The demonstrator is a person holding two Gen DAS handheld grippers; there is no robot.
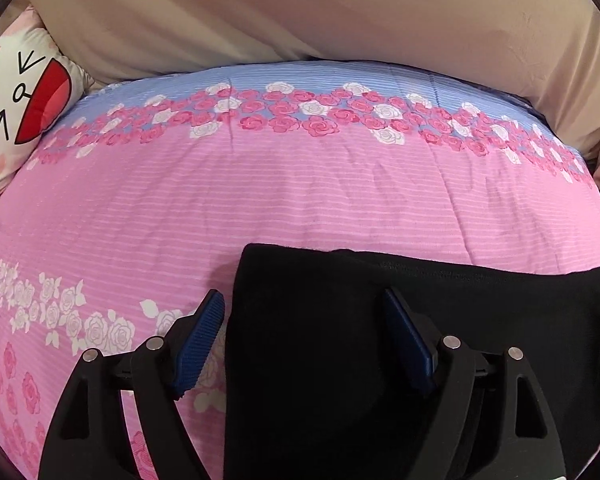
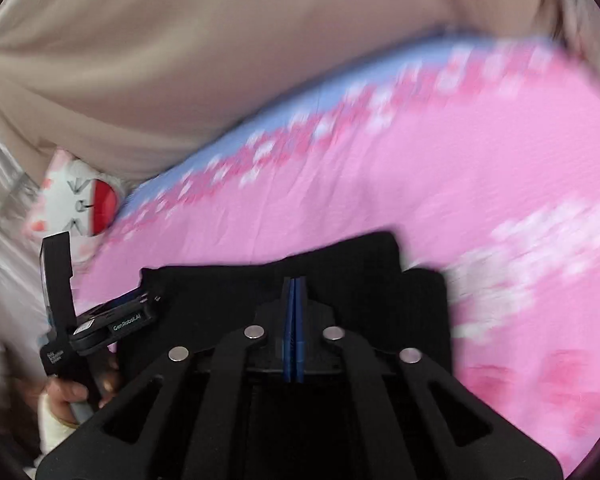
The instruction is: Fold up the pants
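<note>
The black pants (image 1: 324, 368) lie folded into a flat block on the pink flowered bedspread (image 1: 300, 200). My left gripper (image 1: 306, 320) hangs open just above their left edge. One blue pad is over the bedspread and the other over the cloth, and neither grips anything. In the right wrist view, which is blurred, the pants (image 2: 220, 292) lie beneath my right gripper (image 2: 295, 312). Its blue pads are pressed together and I see no cloth between them. A person's hand (image 2: 68, 394) holds the left gripper's handle at the left edge of that view.
A white cushion with a cartoon face (image 1: 16, 100) leans at the far left of the bed, also seen as the cushion (image 2: 80, 204). A beige padded cover (image 1: 300, 8) rises behind the bedspread (image 2: 460, 180). The bed's far-right edge drops off by the beige cloth.
</note>
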